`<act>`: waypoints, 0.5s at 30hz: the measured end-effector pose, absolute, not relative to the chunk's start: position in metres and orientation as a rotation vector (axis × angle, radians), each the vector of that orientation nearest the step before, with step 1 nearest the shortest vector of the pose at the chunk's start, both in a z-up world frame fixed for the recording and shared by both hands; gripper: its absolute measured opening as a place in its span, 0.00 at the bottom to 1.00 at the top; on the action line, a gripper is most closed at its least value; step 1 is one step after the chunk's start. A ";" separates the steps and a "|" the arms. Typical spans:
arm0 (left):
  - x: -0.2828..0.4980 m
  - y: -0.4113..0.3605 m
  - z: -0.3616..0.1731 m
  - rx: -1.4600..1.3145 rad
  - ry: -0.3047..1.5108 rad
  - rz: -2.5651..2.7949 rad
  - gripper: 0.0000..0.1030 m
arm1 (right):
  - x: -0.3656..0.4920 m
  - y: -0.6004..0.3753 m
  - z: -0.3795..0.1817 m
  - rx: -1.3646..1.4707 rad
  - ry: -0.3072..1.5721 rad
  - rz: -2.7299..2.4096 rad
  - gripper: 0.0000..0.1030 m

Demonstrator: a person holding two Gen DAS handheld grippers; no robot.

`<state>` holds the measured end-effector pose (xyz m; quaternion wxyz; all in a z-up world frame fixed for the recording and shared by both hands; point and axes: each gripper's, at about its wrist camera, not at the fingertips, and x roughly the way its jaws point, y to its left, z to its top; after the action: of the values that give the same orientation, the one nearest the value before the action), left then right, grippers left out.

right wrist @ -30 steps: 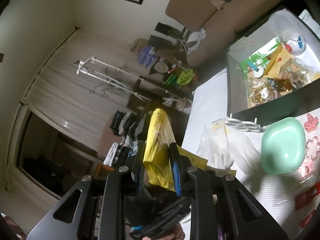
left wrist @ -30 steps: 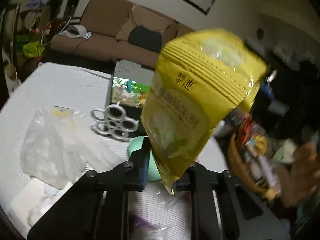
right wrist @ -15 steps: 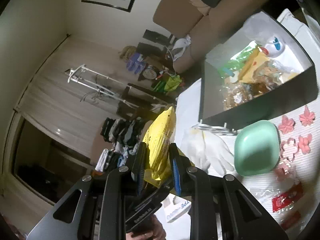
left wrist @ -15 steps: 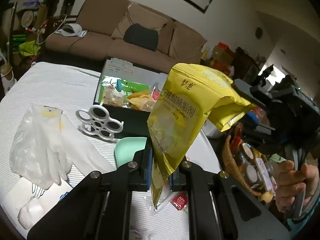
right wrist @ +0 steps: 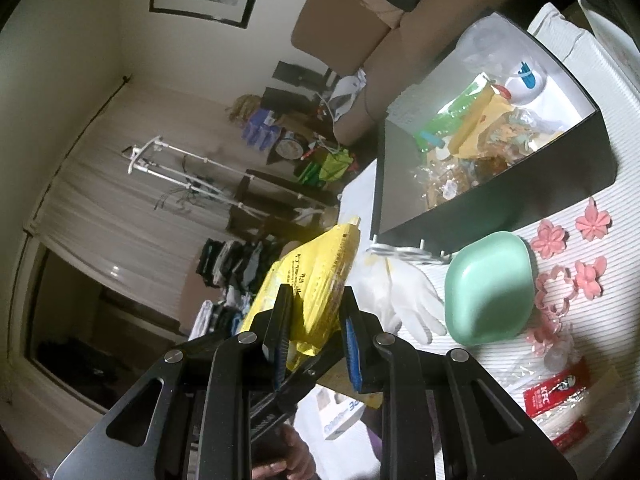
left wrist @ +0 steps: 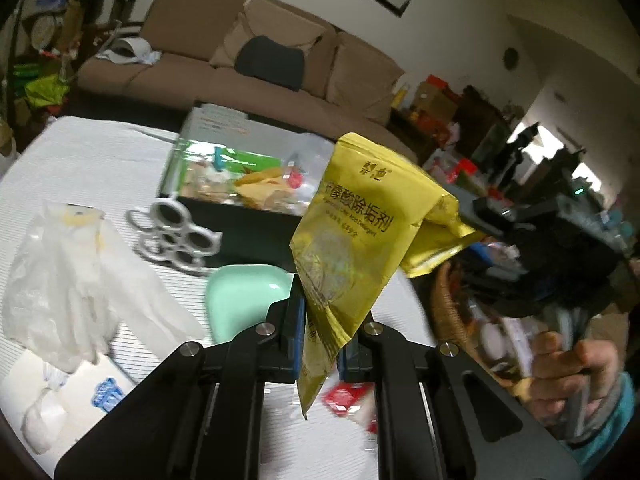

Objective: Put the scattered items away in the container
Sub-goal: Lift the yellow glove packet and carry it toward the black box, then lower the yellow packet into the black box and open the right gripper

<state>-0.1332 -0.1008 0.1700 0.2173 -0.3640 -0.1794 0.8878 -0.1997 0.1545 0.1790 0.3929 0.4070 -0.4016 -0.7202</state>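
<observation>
Since a second ago the yellow pouch (left wrist: 352, 236) has swung from frame centre toward the right in the left wrist view, uncovering more of the black container (left wrist: 240, 216) at upper centre on the desk (left wrist: 80, 152). Both grippers hold it in the air: the left gripper (left wrist: 320, 332) has its fingers closed on the lower corner, and the right gripper (right wrist: 314, 324) apparently clamps the far end, though blur hides that contact. With two grips on thin film, uneven pulling could tear it or slip a corner free short of the container.
</observation>
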 end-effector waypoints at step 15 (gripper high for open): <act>-0.328 0.014 0.213 -1.001 -0.543 2.220 0.11 | -0.323 0.232 0.258 0.868 -0.903 -2.132 0.22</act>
<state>-0.3279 0.0144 0.2127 0.3179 -0.3804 -0.2064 0.8436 -0.3231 0.2317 0.2581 0.3284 0.3316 -0.3448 -0.8144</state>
